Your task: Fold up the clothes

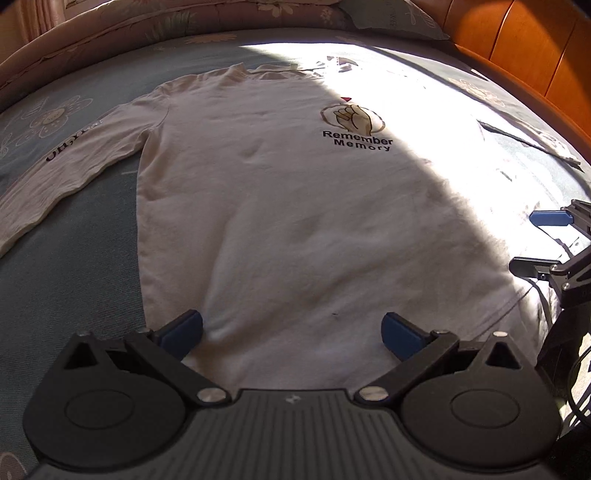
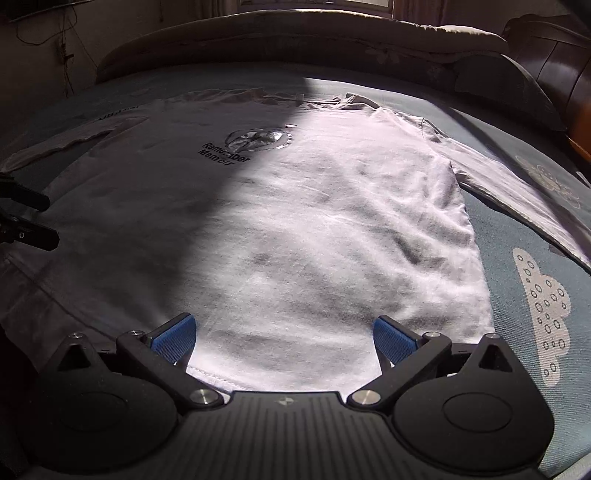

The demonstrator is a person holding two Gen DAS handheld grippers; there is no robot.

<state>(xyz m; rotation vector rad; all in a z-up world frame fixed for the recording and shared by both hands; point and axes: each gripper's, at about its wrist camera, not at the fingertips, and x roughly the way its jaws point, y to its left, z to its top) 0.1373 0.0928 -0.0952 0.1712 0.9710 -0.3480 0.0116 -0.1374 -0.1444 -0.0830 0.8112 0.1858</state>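
A white long-sleeved shirt (image 1: 280,206) lies flat and face up on the bed, its "Remember Memory" print (image 1: 356,138) toward the collar. One sleeve (image 1: 66,166) stretches out to the left. My left gripper (image 1: 291,332) hovers open over the shirt's bottom hem near its left corner, nothing between its blue pads. My right gripper (image 2: 284,336) is open above the hem (image 2: 295,373) near the shirt's right corner. The same shirt (image 2: 295,221) fills the right wrist view, its other sleeve (image 2: 517,192) running right. Each gripper shows at the other view's edge: the right one (image 1: 546,240), the left one (image 2: 26,218).
The bed has a blue-grey sheet with flower and cloud prints (image 2: 543,314). A rolled quilt (image 1: 166,22) lies along the far side, and an orange wooden headboard (image 1: 517,48) stands at the right. Strong sunlight covers half the shirt. A dark cable (image 1: 532,144) lies on the sheet.
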